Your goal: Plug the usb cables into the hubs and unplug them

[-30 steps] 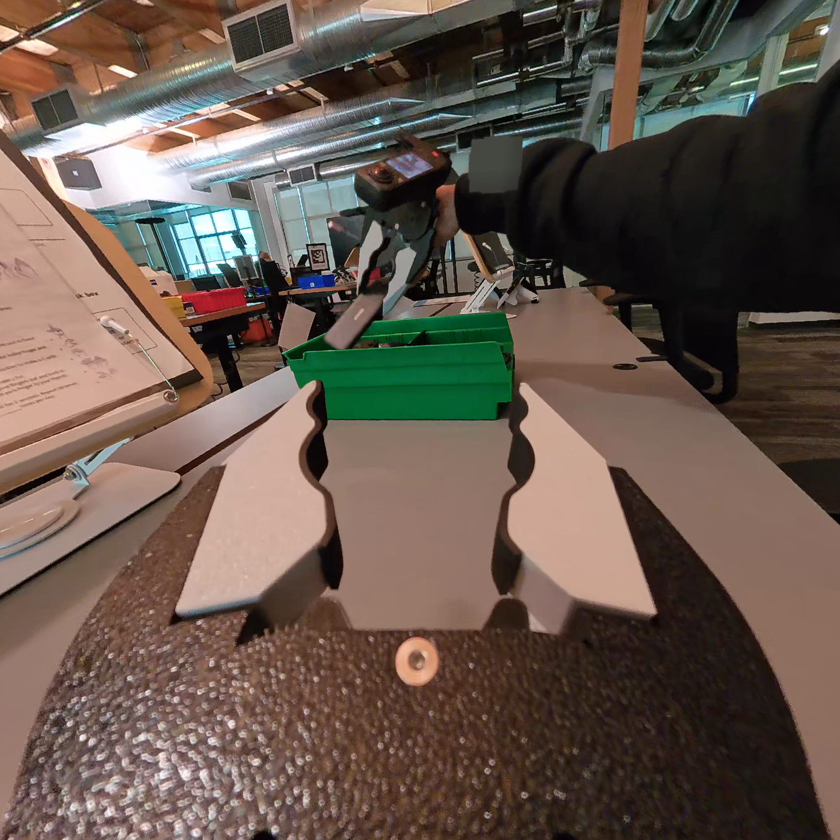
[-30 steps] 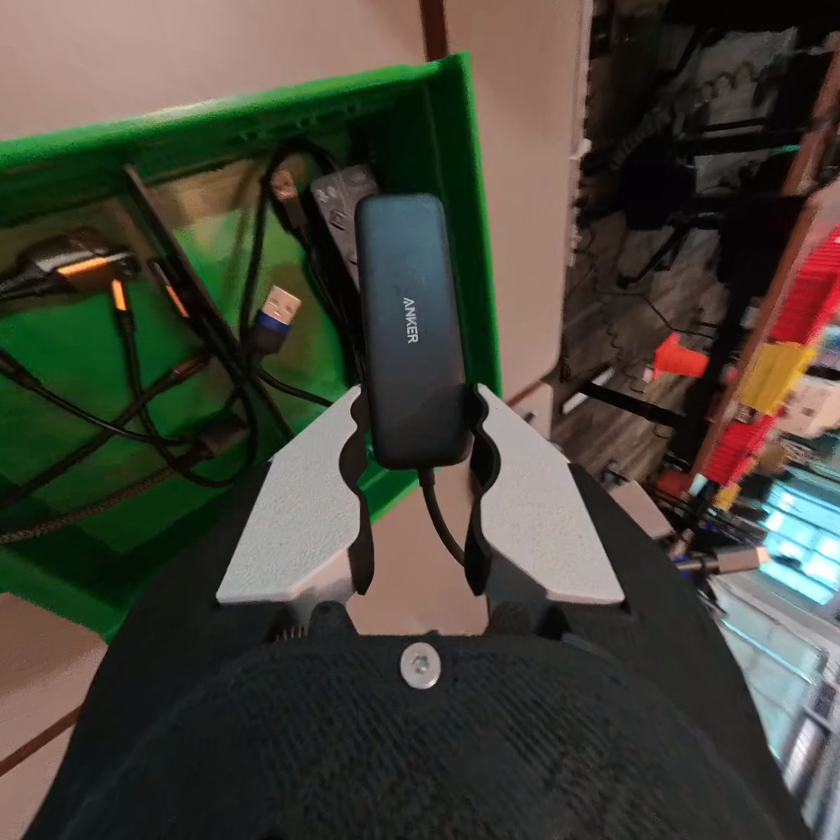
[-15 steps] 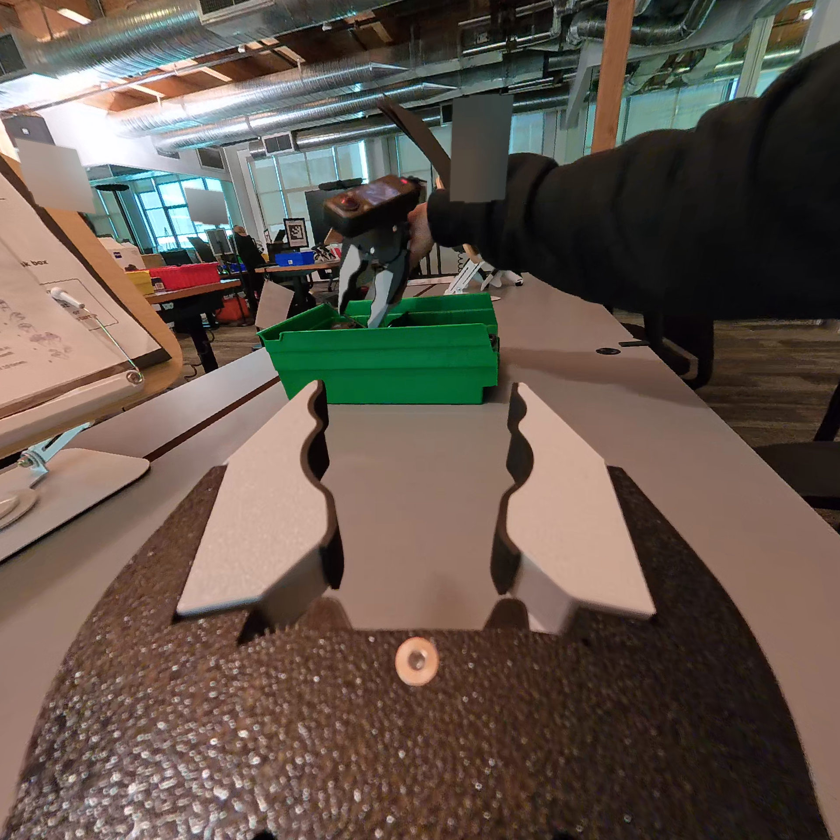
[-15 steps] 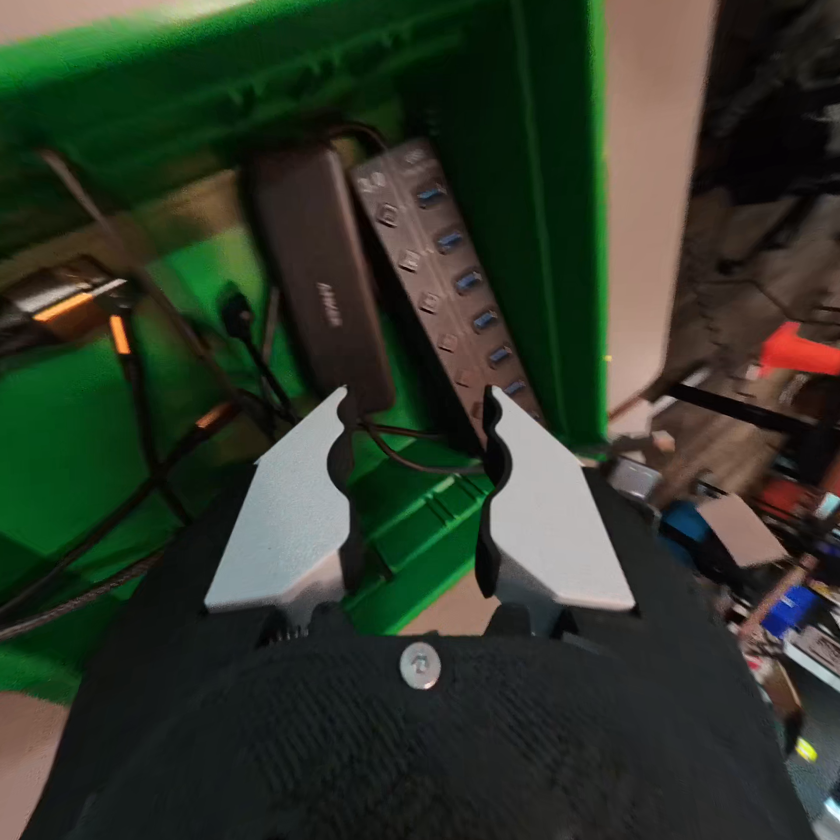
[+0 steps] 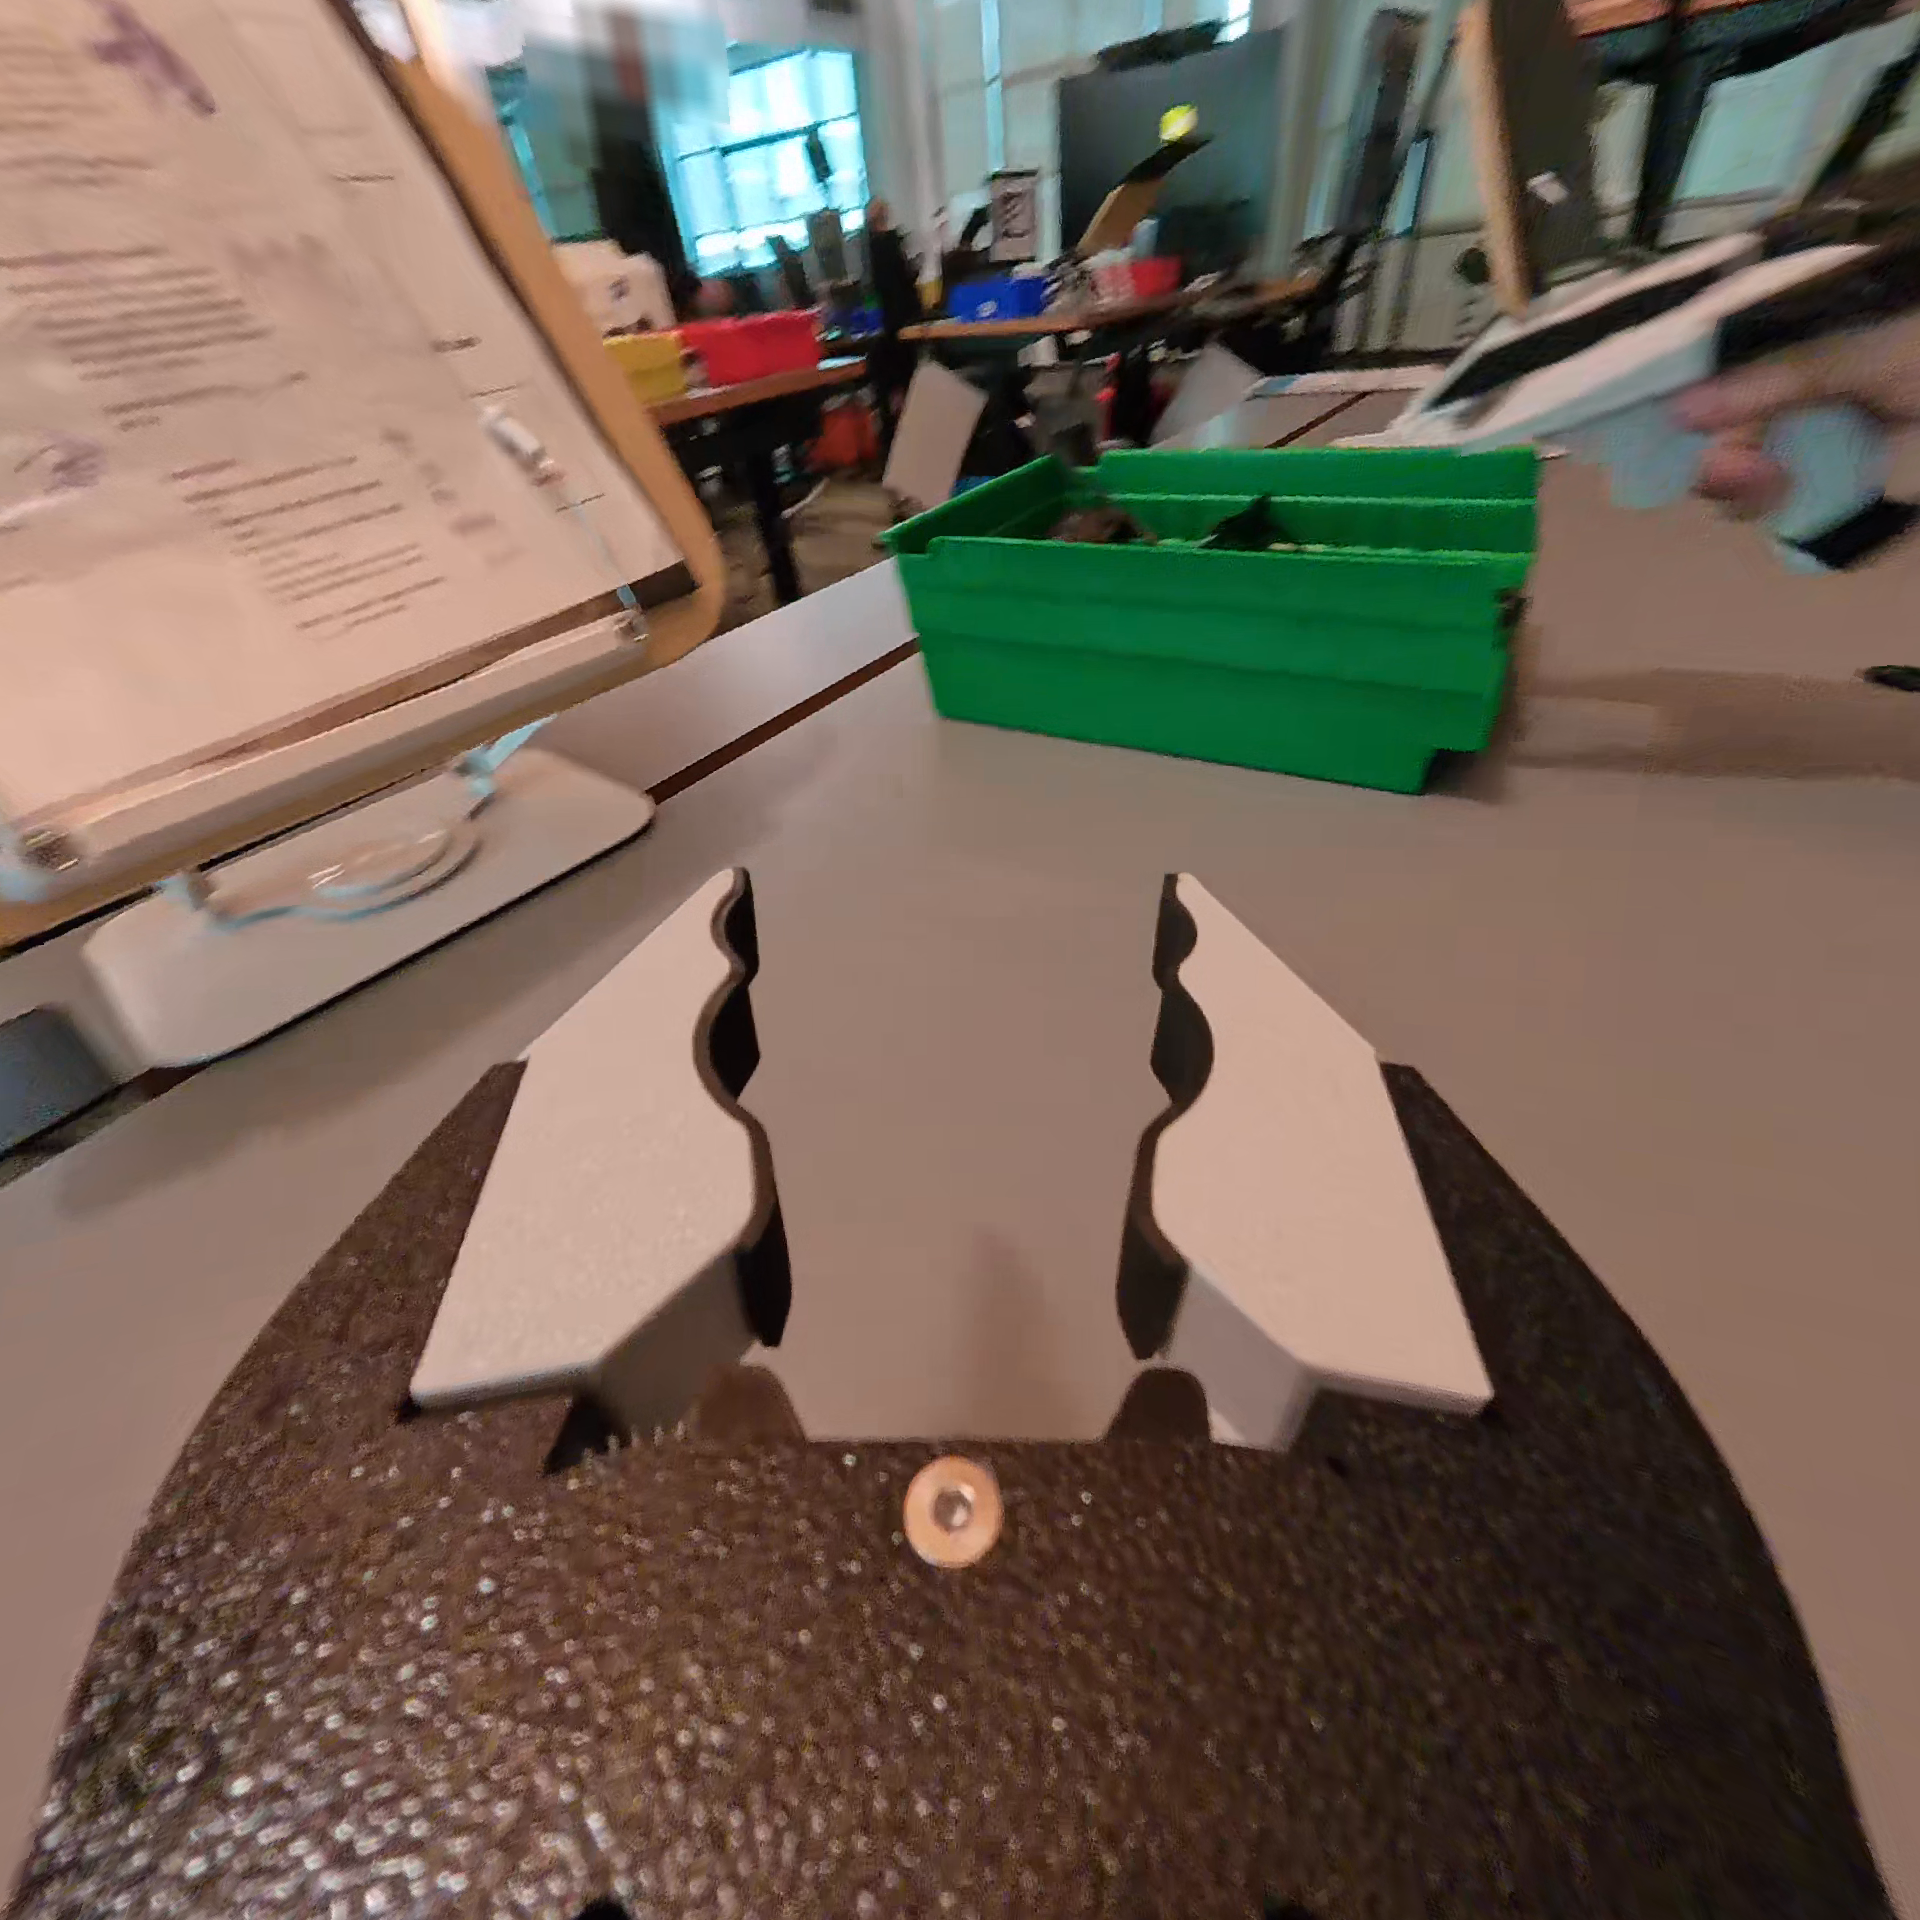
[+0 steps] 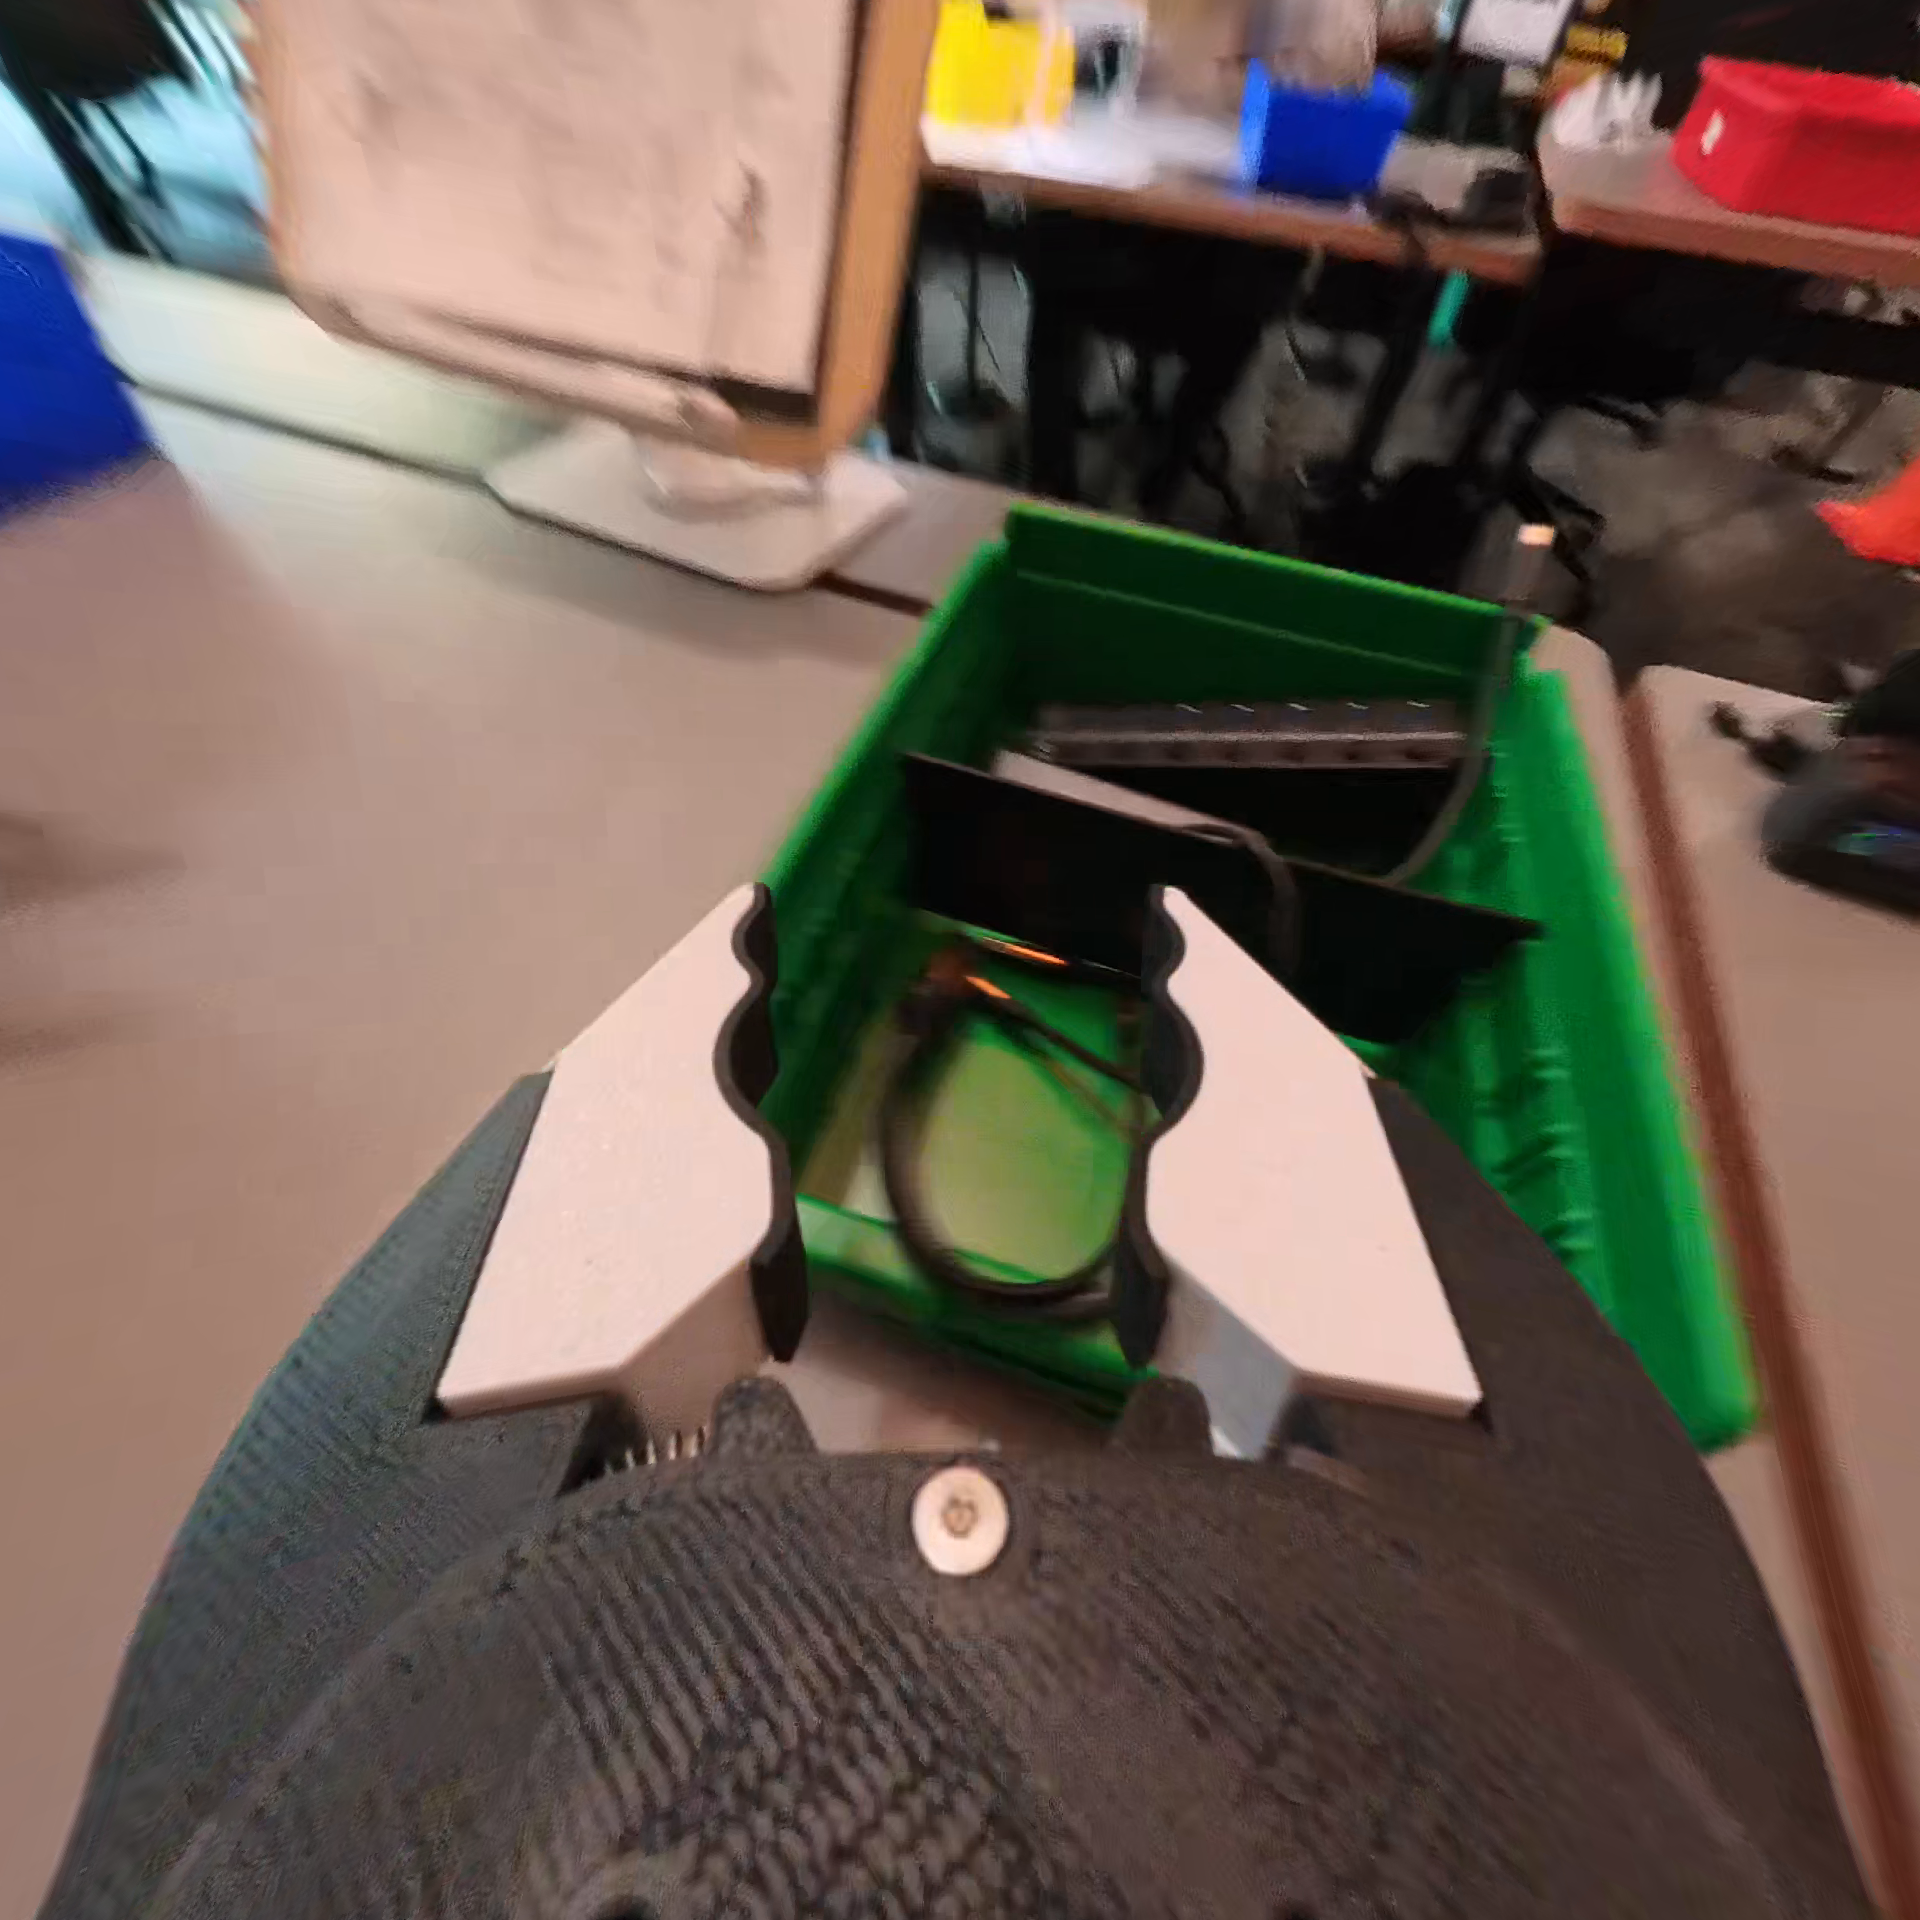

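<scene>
A grey desk [image 5: 1039,831] is seen from two handheld grippers. The left gripper [image 5: 954,904], with pale grey fingers spread wide and nothing between them, is held low over the bare desk surface, well short of a green plastic bin [image 5: 1205,665] that stands farther along the desk. A tilted wooden document stand [image 5: 312,416] on a white base is seen toward the desk's left edge. The right gripper [image 6: 956,914] is likewise released and empty, raised just before the near end of the bin, near the desk's right edge. Inside the bin, a black divider [image 6: 1195,894] separates two compartments: dark coiled USB cables [image 6: 935,1174] lie in the near one, and a long dark multi-port USB hub [image 6: 1247,738] lies in the far one, against the end wall. Both views are blurred.
</scene>
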Demonstrator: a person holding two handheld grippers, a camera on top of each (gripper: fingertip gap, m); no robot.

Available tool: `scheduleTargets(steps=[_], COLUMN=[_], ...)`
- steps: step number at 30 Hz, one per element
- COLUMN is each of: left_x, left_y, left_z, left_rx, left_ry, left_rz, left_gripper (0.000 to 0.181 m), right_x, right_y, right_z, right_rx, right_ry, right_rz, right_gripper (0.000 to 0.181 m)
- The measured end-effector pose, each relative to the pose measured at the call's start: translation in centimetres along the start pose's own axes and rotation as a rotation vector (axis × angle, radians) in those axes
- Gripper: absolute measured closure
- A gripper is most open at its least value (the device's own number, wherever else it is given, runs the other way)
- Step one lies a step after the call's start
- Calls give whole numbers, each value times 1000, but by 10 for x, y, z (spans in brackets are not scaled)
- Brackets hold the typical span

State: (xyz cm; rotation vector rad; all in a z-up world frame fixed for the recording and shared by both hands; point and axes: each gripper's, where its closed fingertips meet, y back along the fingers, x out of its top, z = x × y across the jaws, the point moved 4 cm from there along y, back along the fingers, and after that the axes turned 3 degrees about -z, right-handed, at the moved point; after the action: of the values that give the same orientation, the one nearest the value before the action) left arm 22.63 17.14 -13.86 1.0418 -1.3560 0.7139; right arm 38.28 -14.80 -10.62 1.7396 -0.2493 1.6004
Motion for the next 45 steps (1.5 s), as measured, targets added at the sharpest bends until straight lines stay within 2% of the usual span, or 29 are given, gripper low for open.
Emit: scheduleTargets(steps=[2, 5, 6, 8, 9, 11, 14, 16, 20, 23, 25, 28, 29, 30, 33, 35, 38, 40, 45], left_x=[-2, -6, -6, -3, -1, 3, 5, -5, -46, -76, -97, -117, -122, -126, -133, -131, -130, -130, -126], left_y=[3, 15, 23, 49, 67, 113, 202, 262, 347, 388, 388, 373, 368, 364, 362, 364, 362, 362, 367], left_z=[-13, -33, -40, -59, -70, -97, -143, -172, -222, -251, -262, -268, -268, -267, -267, -266, -256, -245, -213], left_rx=[71, 175, 217, 338, 410, 580, 868, 1032, 1146, 1173, 1044, 846, 803, 769, 823, 846, 851, 869, 836], left_ry=[44, 155, 188, 221, 222, 219, 189, 173, 169, 241, 322, 409, 396, 358, 194, 240, 302, 352, 634], left_rz=[-8, -4, 0, 4, 5, -1, -14, -54, -152, -164, -169, -192, -223, -270, -383, -372, -322, -281, -56], left_gripper=[106, 107, 107, 108, 109, 111, 114, 115, 123, 121, 120, 121, 127, 141, 158, 166, 179, 180, 180], right_x=[-8, -31, -35, -33, -32, -31, -30, -30, -30, -30, -30, -29, -28, -28, -26, -25, -22, -20, -12], right_y=[2, -21, -26, -34, -37, -41, -44, -45, -45, -45, -45, -46, -46, -47, -49, -51, -53, -55, -65], right_z=[-23, -44, -49, -53, -54, -55, -55, -55, -57, -60, -66, -77, -81, -86, -108, -127, -163, -188, -256], right_rx=[33, 68, 80, 47, 35, 21, -25, -54, -125, -188, -200, -233, -242, -253, -281, -281, -269, -236, -85], right_ry=[-75, -24, 5, 55, 73, 80, 88, 63, 37, 6, -29, -29, -37, -48, -56, -77, -52, -44, -36], right_rz=[79, -23, -56, -19, -4, 17, 31, 50, 58, 61, 81, 75, 76, 81, 98, 120, 135, 141, 154], right_gripper=[115, 116, 123, 149, 164, 165, 168, 171, 174, 176, 176, 176, 176, 176, 176, 176, 174, 171, 163])
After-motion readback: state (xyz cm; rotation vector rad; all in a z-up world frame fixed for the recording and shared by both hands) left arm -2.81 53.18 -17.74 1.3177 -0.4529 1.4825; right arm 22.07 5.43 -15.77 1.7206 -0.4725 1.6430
